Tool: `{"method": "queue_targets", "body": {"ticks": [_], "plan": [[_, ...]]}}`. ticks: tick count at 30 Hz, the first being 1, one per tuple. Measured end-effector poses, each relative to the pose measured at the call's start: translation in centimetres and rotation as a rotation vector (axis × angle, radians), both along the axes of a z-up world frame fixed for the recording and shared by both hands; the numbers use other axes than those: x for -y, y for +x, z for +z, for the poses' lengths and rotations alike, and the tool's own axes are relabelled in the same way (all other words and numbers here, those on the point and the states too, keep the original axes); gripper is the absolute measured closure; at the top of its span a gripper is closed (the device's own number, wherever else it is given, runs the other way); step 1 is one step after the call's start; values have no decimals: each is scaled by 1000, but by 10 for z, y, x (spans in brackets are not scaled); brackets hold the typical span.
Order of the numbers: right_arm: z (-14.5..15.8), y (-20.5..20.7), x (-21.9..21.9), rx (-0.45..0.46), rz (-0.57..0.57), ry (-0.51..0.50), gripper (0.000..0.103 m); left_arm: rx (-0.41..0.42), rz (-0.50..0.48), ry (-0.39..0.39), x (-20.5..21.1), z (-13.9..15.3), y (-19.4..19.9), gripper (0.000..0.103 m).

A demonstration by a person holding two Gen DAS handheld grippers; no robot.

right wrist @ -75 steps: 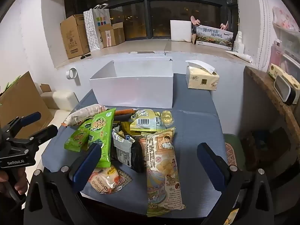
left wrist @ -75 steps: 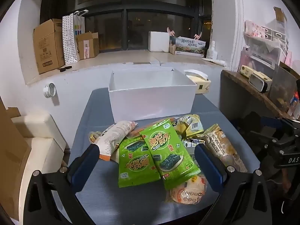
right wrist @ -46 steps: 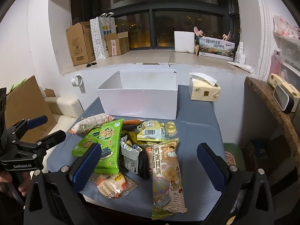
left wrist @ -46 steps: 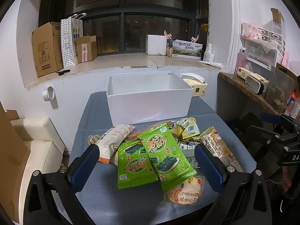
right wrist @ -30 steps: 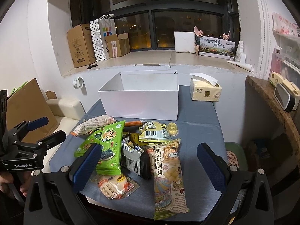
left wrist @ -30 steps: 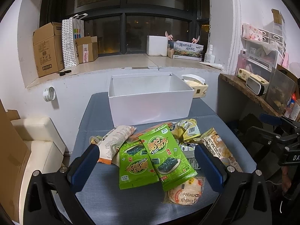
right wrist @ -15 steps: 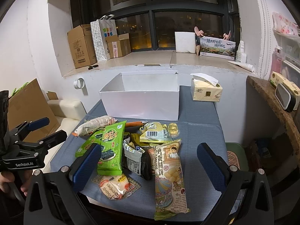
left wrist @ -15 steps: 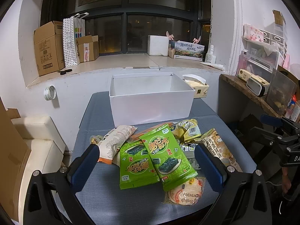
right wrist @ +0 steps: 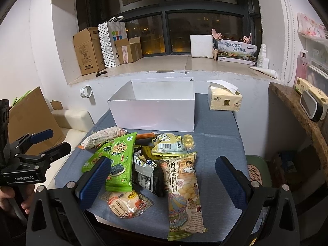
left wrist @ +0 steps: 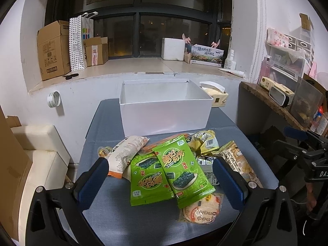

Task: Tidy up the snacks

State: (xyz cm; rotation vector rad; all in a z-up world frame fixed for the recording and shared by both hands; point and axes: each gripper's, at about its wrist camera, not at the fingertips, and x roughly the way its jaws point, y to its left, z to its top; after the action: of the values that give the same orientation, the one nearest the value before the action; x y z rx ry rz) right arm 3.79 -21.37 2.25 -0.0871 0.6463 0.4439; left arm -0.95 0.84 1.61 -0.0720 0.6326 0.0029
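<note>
A pile of snack packets lies on the blue table (left wrist: 106, 215) in front of an open white box (left wrist: 166, 114). Two green seaweed packs (left wrist: 180, 168) lie on top, beside a white-orange packet (left wrist: 125, 153), a round rice cracker pack (left wrist: 202, 208) and a long egg-biscuit bag (right wrist: 183, 186). A black-silver pouch (right wrist: 148, 174) and a yellow packet (right wrist: 168, 145) sit in the middle. My left gripper (left wrist: 160, 181) is open and empty, above the near edge of the pile. My right gripper (right wrist: 164, 179) is open and empty, over the pile's right side.
A tissue box (right wrist: 224, 98) stands on the table right of the white box (right wrist: 153, 110). A window ledge with cardboard boxes (left wrist: 53, 49) runs behind. A wooden shelf (right wrist: 303, 119) is at the right, a cream sofa (left wrist: 39, 155) at the left.
Both grippers have drifted slightly, backing and lifting a little from the pile. Both stayed open. No snack has moved.
</note>
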Motion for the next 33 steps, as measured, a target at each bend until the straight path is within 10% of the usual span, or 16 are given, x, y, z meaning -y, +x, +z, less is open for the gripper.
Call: {"method": "queue_targets", "body": {"ticks": [23,33], "plan": [[-7,3,-2,-17,-4,-21,0,-4,-5,-2,1,0,0,0],[-61,41,1,-170,-24,-134,0,-18,-7,-3,-1,-6,2,0]]}}
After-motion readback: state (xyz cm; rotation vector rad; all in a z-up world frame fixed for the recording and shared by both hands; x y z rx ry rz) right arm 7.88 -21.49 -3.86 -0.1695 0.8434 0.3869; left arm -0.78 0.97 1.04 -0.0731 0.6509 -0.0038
